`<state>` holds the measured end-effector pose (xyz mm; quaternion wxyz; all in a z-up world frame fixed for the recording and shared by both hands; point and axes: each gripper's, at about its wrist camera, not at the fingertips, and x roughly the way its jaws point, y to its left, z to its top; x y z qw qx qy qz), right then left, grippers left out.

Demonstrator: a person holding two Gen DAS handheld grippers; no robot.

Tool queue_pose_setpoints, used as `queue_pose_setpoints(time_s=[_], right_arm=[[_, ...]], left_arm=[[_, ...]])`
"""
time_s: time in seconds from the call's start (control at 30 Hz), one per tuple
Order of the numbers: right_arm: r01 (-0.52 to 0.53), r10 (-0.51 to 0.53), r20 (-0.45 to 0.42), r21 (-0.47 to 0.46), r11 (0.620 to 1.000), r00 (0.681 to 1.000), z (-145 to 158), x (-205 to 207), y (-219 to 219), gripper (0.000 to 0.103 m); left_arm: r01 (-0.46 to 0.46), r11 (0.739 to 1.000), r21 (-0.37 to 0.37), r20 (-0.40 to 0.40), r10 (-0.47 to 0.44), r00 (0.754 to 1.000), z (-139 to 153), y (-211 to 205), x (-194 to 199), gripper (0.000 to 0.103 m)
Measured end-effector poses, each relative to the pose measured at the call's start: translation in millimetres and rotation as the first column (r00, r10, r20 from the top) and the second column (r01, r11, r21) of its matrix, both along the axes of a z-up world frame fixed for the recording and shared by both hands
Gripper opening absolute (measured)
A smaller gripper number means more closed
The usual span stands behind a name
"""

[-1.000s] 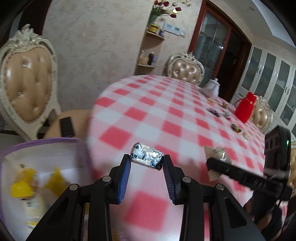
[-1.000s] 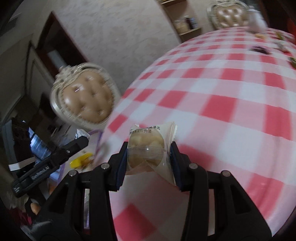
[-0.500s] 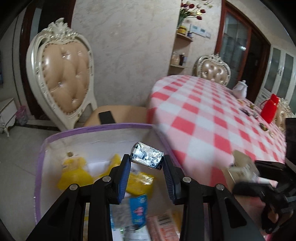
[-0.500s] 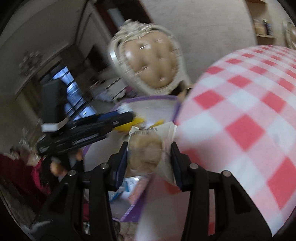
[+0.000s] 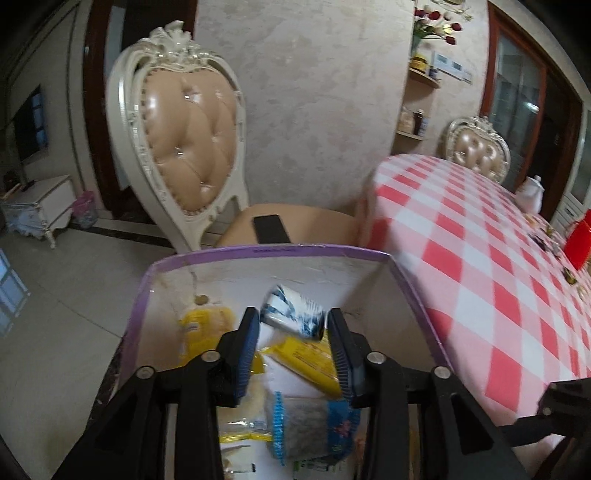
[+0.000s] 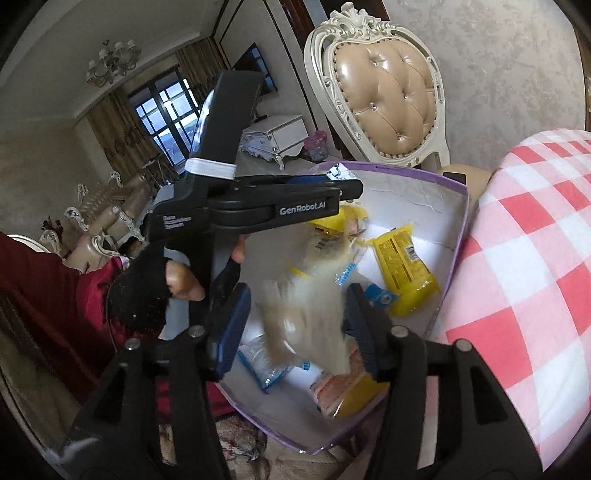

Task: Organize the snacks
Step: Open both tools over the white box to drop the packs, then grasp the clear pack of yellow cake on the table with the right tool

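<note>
Left claw [image 5: 291, 334]: jaws just opening, silver packet [image 5: 293, 311] loose between them, over the box [image 5: 266, 252].
Right claw [image 6: 299, 325]: jaws just opening; blurred pastry [image 6: 306, 317] between them, seemingly released.
Box: purple-rimmed, beside checked table [image 5: 480, 266].
Room: padded chair [image 5: 184, 140] behind.

A home dining room — ornate tufted chairs [image 5: 184, 144] stand at a table [image 5: 480, 258] under a red-checked cloth, with a wall shelf [image 5: 417, 107] of jars, flowers [image 5: 436, 26] and a chandelier [image 6: 112, 61].

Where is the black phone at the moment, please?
In the left wrist view, the black phone lies on the cream chair's seat, just beyond the purple-rimmed box.
</note>
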<state>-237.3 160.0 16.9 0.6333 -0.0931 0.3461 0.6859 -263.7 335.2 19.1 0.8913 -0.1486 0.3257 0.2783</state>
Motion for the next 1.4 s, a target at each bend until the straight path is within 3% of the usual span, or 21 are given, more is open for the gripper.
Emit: queue_pose_setpoints(time_s=[0.07, 0.1, 0.3, 0.43, 0.53, 0.6, 0.67, 0.73, 0.83, 0.87, 0.93, 1.0, 1.1, 1.2, 1.3, 1.37, 1.4], right_arm=[[0.03, -0.03, -0.013, 0.017, 0.999, 0.999, 3.7, 6.8, -4.7, 0.061], [0.047, -0.046, -0.019, 0.029, 0.998, 0.999, 6.3, 10.1, -7.6, 0.061], [0.155, -0.154, -0.015, 0.075, 0.985, 0.988, 22.2, 28.2, -29.2, 0.069], [0.249, -0.25, 0.021, 0.058, 0.967, 0.968, 29.3, 43.7, -54.9, 0.075], [0.349, -0.351, 0.043, 0.04, 0.936, 0.935, 31.7, 65.6, -90.3, 0.078], [0.455, -0.456, 0.041, 0.03, 0.89, 0.889, 31.9, 86.9, -129.0, 0.079], [0.562, -0.563, 0.029, 0.026, 0.827, 0.826, 31.1, 106.9, -167.7, 0.08], [0.688, -0.688, 0.0, 0.026, 0.725, 0.725, 29.2, 129.9, -216.9, 0.081], [0.858, -0.856, -0.049, 0.027, 0.513, 0.514, 26.3, 159.1, -296.7, 0.081], [0.883, -0.88, -0.074, 0.027, 0.468, 0.468, 26.4, 165.4, -315.1, 0.081], [0.945, -0.933, -0.155, 0.034, 0.325, 0.326, 24.0, 176.6, -368.6, 0.081], [0.978, -0.953, -0.223, 0.026, 0.207, 0.207, 20.8, 183.3, -409.7, 0.084], [0.999, -0.977, -0.21, -0.012, 0.051, 0.047, 15.2, 189.9, -449.6, 0.085], [0.999, -0.983, -0.182, -0.045, -0.03, -0.037, 9.9, 199.6, -468.3, 0.085], [0.996, -0.992, -0.11, -0.062, -0.059, -0.066, 8.0, 215.8, -465.4, 0.085], [0.994, -0.995, -0.053, -0.072, -0.077, -0.08, 8.2, 231.8, -465.3, 0.085], [0.994, -0.996, -0.041, -0.076, -0.079, -0.083, 8.8, 240.4, -465.7, 0.085]], left_arm=[[-0.02, 1.0, 0.013, 0.002, 0.02, 1.0, 0.7, -0.6, -0.9, 0.07], [-0.022, 1.0, 0.016, 0.007, 0.021, 1.0, 1.3, -1.3, -0.9, 0.073], [0.013, 0.999, 0.043, 0.0, -0.013, 1.0, 6.1, -17.2, 9.5, 0.075], [0.082, 0.997, -0.004, 0.042, -0.082, 0.996, 21.5, -39.8, 28.5, 0.076], [0.196, 0.978, -0.067, 0.124, -0.187, 0.974, 42.7, -72.7, 55.0, 0.083], [0.293, 0.952, -0.088, 0.185, -0.274, 0.944, 57.8, -104.8, 78.8, 0.085], [0.376, 0.923, -0.086, 0.218, -0.351, 0.911, 69.0, -136.4, 102.6, 0.085], [0.477, 0.874, -0.089, 0.246, -0.445, 0.861, 79.5, -180.1, 140.7, 0.085], [0.565, 0.815, -0.126, 0.275, -0.519, 0.809, 83.7, -231.3, 195.4, 0.085], [0.586, 0.797, -0.145, 0.273, -0.537, 0.798, 81.9, -247.2, 215.0, 0.085], [0.601, 0.778, -0.185, 0.252, -0.553, 0.794, 73.5, -274.3, 251.7, 0.085], [0.588, 0.772, -0.241, 0.229, -0.544, 0.807, 61.5, -292.3, 283.2, 0.085], [0.576, 0.761, -0.298, 0.212, -0.535, 0.818, 44.3, -313.2, 323.4, 0.085], [0.569, 0.739, -0.362, 0.21, -0.53, 0.821, 28.6, -332.4, 357.1, 0.085], [0.569, 0.711, -0.414, 0.217, -0.529, 0.82, 13.9, -346.3, 379.0, 0.085], [0.608, 0.688, -0.396, 0.248, -0.558, 0.792, 9.6, -356.6, 385.5, 0.085], [0.63, 0.689, -0.358, 0.257, -0.576, 0.776, 9.0, -361.0, 385.0, 0.085]])
